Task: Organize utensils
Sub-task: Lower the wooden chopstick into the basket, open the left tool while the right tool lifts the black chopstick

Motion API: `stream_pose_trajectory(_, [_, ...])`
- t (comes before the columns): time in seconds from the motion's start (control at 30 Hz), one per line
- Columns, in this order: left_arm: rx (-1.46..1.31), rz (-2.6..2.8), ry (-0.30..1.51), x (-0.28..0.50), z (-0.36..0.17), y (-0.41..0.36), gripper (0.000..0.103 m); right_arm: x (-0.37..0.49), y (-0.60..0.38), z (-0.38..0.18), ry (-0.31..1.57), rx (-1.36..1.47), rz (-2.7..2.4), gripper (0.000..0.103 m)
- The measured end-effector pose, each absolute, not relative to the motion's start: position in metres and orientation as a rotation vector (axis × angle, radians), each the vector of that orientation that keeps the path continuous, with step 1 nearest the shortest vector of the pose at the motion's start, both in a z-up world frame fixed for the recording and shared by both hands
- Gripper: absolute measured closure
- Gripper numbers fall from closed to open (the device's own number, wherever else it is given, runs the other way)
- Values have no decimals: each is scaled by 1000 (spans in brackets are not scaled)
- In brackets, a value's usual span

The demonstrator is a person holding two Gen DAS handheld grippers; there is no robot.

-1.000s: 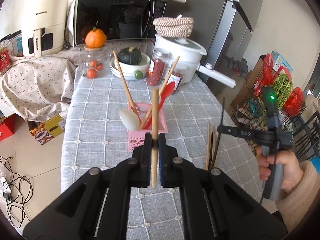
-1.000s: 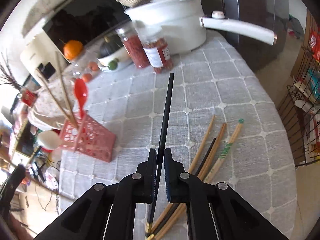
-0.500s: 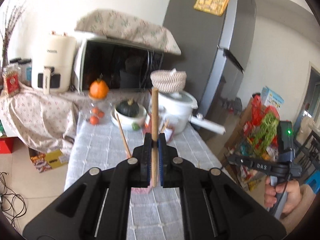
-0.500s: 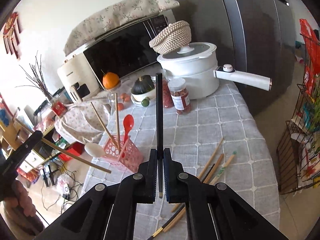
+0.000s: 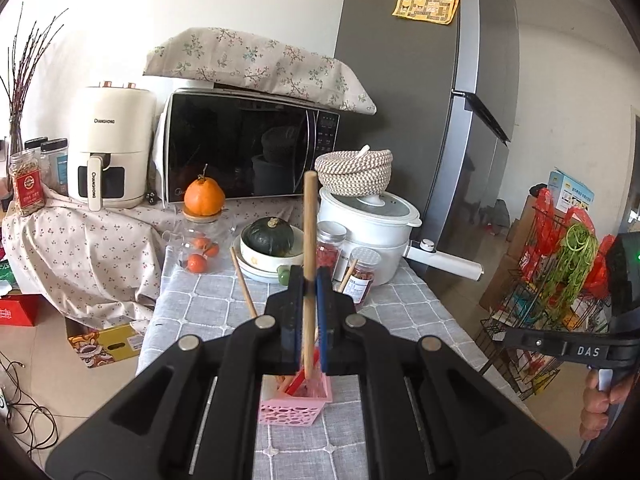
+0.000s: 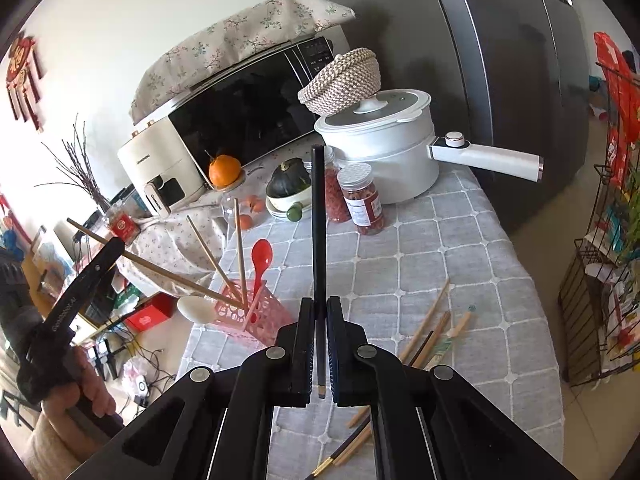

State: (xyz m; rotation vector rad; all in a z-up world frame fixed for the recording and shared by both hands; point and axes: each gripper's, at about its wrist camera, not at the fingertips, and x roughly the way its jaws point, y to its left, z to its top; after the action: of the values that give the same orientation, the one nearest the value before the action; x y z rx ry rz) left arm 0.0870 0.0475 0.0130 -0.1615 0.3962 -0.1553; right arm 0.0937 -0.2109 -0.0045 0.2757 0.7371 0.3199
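Over on the left, the left tool (image 6: 116, 246) is pinching a wooden chopstick (image 6: 160, 270), its tip angled down into the pink utensil basket (image 6: 256, 318) on the grey checked worktop (image 6: 440, 248). Beside the basket's left wall lies a white spoon (image 6: 194, 309); inside it stand two more wooden chopsticks and a red spoon (image 6: 261, 256). Right of the basket, the right tool (image 6: 319, 344) is clamped on a black chopstick (image 6: 318, 232), held up above the worktop. Further right of the basket, loose chopsticks (image 6: 432, 328) lie flat on the cloth.
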Motion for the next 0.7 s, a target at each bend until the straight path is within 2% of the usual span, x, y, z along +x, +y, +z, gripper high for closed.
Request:
stream_pose_trajectory(0.4, [-231,-119,576,123,-27,49,96,91,-218,-9,757,289,323,97])
stream_pose_trajectory(0.63, [-239,-108,590,130,-35,51,96,90,-219,-9,754,290,322,97])
stream_pose_trajectory(0.7, [-256,-122,585,129,-33,53,91,90,-219,-7,747,293,322,97])
